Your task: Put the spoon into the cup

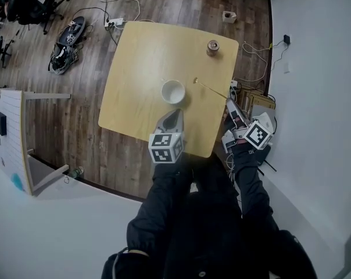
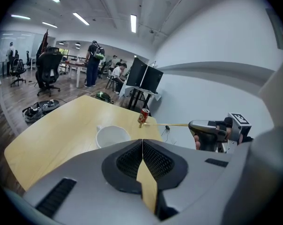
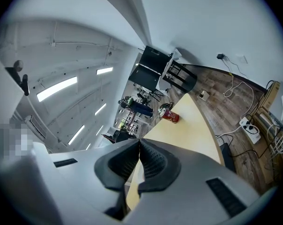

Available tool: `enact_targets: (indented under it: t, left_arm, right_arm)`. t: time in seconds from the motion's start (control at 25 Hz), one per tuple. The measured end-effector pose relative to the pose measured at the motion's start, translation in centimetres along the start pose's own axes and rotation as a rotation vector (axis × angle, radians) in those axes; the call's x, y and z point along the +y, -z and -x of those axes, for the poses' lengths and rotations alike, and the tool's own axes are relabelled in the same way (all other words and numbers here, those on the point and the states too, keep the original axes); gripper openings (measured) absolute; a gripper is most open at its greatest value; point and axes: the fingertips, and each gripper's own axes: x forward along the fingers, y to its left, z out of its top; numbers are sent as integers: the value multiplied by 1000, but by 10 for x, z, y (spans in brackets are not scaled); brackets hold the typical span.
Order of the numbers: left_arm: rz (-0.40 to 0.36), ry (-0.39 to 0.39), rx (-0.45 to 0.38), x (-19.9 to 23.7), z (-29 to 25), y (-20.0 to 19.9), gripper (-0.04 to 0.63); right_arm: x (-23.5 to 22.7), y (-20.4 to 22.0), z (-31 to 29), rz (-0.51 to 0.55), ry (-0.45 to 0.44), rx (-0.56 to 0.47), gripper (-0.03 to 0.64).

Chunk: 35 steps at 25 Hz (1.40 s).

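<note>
Wooden surface (image 1: 138, 63) with the white cup (image 1: 173, 91) standing near its middle, apparently empty. Left gripper (image 1: 174, 114) hovers beside the cup, jaws together on nothing. Right gripper (image 1: 229, 102) is clamped on the handle of the slim gold spoon (image 1: 210, 88), whose bowl is just beside the cup. The pick-up looks done; insertion remains.
</note>
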Motion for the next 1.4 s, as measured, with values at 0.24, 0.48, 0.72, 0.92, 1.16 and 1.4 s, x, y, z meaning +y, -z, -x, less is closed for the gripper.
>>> enact_targets:
  t: [0.24, 0.48, 0.72, 0.92, 1.16, 1.4]
  left_arm:
    - [21, -20, -16, 10, 8, -4, 34]
    - [52, -58, -25, 33, 12, 0, 34]
    - [82, -90, 1, 50, 13, 14, 34]
    - [98, -101, 12, 62, 15, 18, 34]
    - [107, -105, 17, 72, 15, 19, 34]
    - [114, -120, 7, 82, 23, 16, 34]
  right_arm:
    - [31, 14, -14, 11, -64, 46, 25]
    - [33, 44, -32, 52, -46, 132, 25]
    - [22, 78, -59, 117, -2, 239, 25]
    - [19, 99, -80, 163, 34, 303, 25]
    - [14, 113, -92, 191, 79, 352, 25]
    - [12, 117, -98, 200, 119, 357, 25]
